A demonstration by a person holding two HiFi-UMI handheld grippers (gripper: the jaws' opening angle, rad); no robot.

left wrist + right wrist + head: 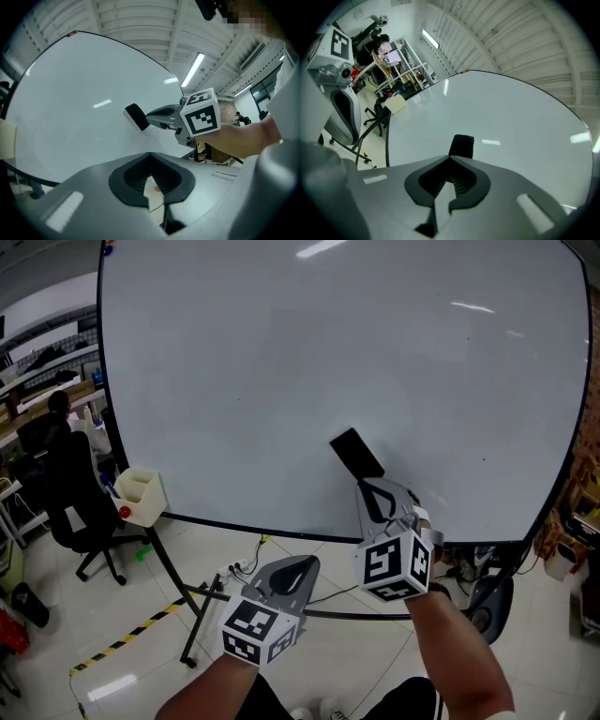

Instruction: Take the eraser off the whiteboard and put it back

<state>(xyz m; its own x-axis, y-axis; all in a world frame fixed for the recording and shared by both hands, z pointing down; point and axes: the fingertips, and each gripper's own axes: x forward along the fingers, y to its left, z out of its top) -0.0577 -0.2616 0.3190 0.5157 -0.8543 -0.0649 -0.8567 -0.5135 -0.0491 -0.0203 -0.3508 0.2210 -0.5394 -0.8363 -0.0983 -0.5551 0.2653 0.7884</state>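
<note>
The left claw [298, 568] is held low, its jaws pressed together on nothing. Ahead and to its right, the right claw [372, 487] also has its jaws pressed together, with nothing between them. Just beyond its tips, the black eraser [356, 454] lies tilted against the whiteboard [281, 371]. Whether the tips touch it is unclear.

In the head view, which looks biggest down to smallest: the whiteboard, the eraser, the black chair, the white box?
1. whiteboard, by far the biggest
2. chair
3. box
4. eraser

The box and eraser look close in size, so I'm not sure of that order.
</note>
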